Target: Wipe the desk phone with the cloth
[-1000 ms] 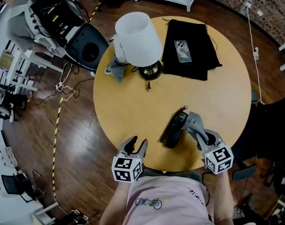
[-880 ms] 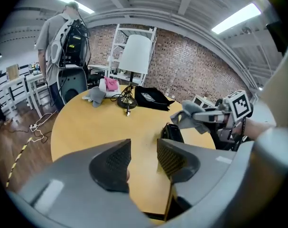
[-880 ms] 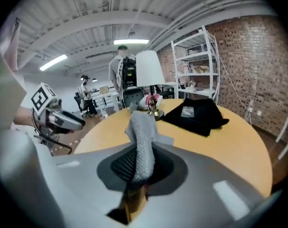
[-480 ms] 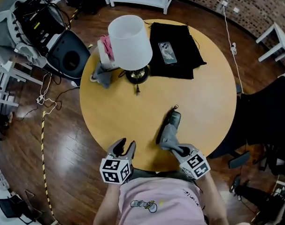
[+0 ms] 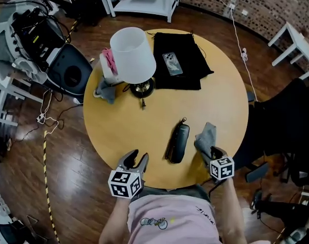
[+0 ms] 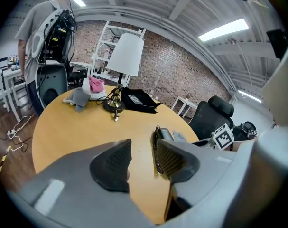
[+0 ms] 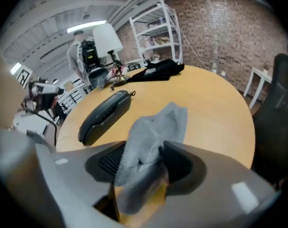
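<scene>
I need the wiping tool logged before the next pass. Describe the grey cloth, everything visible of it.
The grey cloth is a small, soft piece of knit-textured fabric, crumpled into loose folds. Its near end sits between the jaws of the right gripper, which have just been opening and now stand apart. Its far end appears to rest on the round wooden table, to the right of the dark phone handset in the head view and apart from it.
</scene>
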`<state>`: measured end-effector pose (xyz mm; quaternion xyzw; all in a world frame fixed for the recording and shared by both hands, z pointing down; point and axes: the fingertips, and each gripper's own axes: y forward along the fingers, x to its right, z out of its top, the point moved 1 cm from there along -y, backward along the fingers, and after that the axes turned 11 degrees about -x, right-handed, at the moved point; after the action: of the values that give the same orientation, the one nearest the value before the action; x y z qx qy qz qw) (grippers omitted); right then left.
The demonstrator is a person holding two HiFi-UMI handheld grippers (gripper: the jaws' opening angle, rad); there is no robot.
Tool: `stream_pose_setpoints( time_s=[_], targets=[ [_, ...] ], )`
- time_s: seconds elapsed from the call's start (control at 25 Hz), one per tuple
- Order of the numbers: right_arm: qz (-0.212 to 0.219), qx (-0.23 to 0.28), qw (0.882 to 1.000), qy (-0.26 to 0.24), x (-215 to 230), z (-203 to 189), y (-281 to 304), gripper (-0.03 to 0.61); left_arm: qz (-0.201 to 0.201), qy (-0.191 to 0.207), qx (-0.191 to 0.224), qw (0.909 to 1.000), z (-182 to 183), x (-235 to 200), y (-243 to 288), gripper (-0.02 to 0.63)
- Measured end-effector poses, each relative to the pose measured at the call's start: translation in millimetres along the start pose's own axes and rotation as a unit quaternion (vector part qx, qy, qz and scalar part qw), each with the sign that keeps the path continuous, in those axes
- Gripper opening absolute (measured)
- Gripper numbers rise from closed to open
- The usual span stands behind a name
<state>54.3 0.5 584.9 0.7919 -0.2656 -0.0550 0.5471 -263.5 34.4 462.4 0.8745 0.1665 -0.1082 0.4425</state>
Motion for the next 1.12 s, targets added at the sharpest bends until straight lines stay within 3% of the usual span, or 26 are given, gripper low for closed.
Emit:
stream_pose_setpoints(
  time_s=[0.04, 0.16, 0.24, 0.36, 0.4, 0.44, 0.48, 0.52, 0.64, 0.76, 0.92, 1.12],
  targets=[
    [-0.002, 0.009, 1.000, -0.022, -3.9, -0.2, -1.1, 0.289, 0.006, -0.001, 0.003, 1.0000, 0.3, 4.7, -2.1, 0.173],
    [-0.002, 0.081, 0.995, -0.052, -13.2, 24.5, -36.9, 0.310, 0.028, -0.017, 0.017, 0.9993, -3.1, 15.5, -12.8, 0.173],
    [0.018, 0.140, 0.985, -0.099, -37.6, 56.7, -70.8, 0.319, 0.047, -0.043, 0.028, 0.9975, -9.8, 21.9, -22.4, 0.173],
    [0.024, 0.158, 0.971, -0.179, -67.6, 94.9, -75.7, 0.364, 0.077, -0.077, 0.043, 0.9930, -22.1, 36.4, -36.3, 0.173],
    [0.021, 0.146, 0.974, -0.175, -67.6, 100.1, -59.9, 0.360, 0.087, -0.085, 0.047, 0.9915, -26.3, 41.0, -41.0, 0.173],
    [0.024, 0.128, 0.978, -0.162, -67.1, 101.4, -38.7, 0.316, 0.095, -0.092, 0.050, 0.9899, -31.1, 44.7, -46.1, 0.173],
    [0.034, 0.107, 0.982, -0.151, -69.8, 99.6, -16.5, 0.227, 0.104, -0.100, 0.052, 0.9881, -36.8, 47.1, -51.9, 0.173],
    [0.052, 0.089, 0.984, -0.146, -76.8, 97.2, 1.6, 0.185, 0.113, -0.108, 0.053, 0.9862, -43.0, 48.6, -58.3, 0.173],
    [0.109, 0.073, 0.981, -0.142, -102.4, 99.3, 19.8, 0.176, 0.134, -0.133, 0.061, 0.9801, -59.0, 47.9, -77.7, 0.173],
    [0.133, 0.062, 0.977, -0.152, -124.4, 100.1, 21.6, 0.181, 0.139, -0.148, 0.072, 0.9766, -69.1, 40.8, -95.2, 0.173],
    [0.115, 0.084, 0.979, -0.145, -135.9, 107.2, 16.8, 0.186, 0.150, -0.161, 0.099, 0.9705, -73.7, 22.9, -120.6, 0.173],
    [0.062, 0.118, 0.985, -0.109, -107.7, 112.4, -28.5, 0.208, 0.107, -0.149, 0.124, 0.9751, -55.4, 15.5, -120.1, 0.173]
  ],
)
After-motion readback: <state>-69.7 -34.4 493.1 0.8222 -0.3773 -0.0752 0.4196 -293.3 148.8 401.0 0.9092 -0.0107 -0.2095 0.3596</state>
